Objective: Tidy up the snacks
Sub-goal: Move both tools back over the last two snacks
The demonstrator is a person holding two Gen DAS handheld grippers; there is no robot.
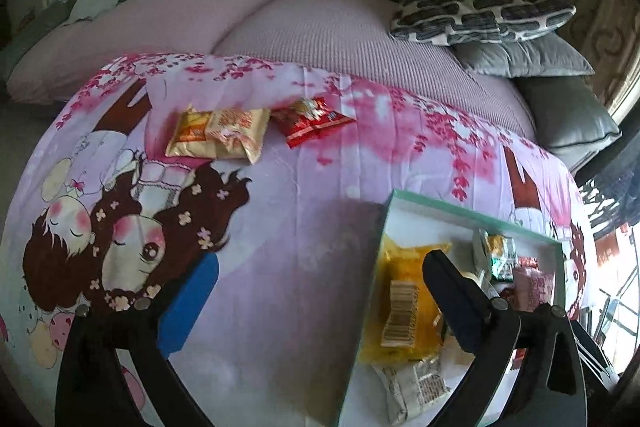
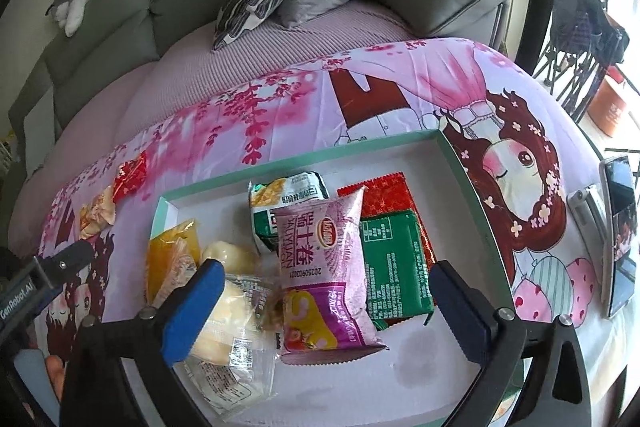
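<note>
While both hand-held grippers were held above the cartoon-printed cloth (image 1: 280, 227) spread over the worktop, their jaws were seen standing wide apart, with nothing clamped. The right hand-held gripper (image 2: 324, 303) was poised over the shallow green-rimmed tray (image 2: 280, 163), a pink snack packet (image 2: 324, 267) lying loose between its blue pads, untouched. Beside that packet a green packet (image 2: 394, 263) was laid over a red one (image 2: 384, 193), and a yellow packet (image 2: 172, 259) and a clear-wrapped pastry (image 2: 232, 331) were seen at the tray's left end. The left hand-held gripper (image 1: 320, 303) was held at the tray's left edge. Well apart from the tray, two cream-and-orange packets (image 1: 224, 137) and a red packet (image 1: 312, 121) were left on the cloth, near the sofa (image 1: 320, 31).
</note>
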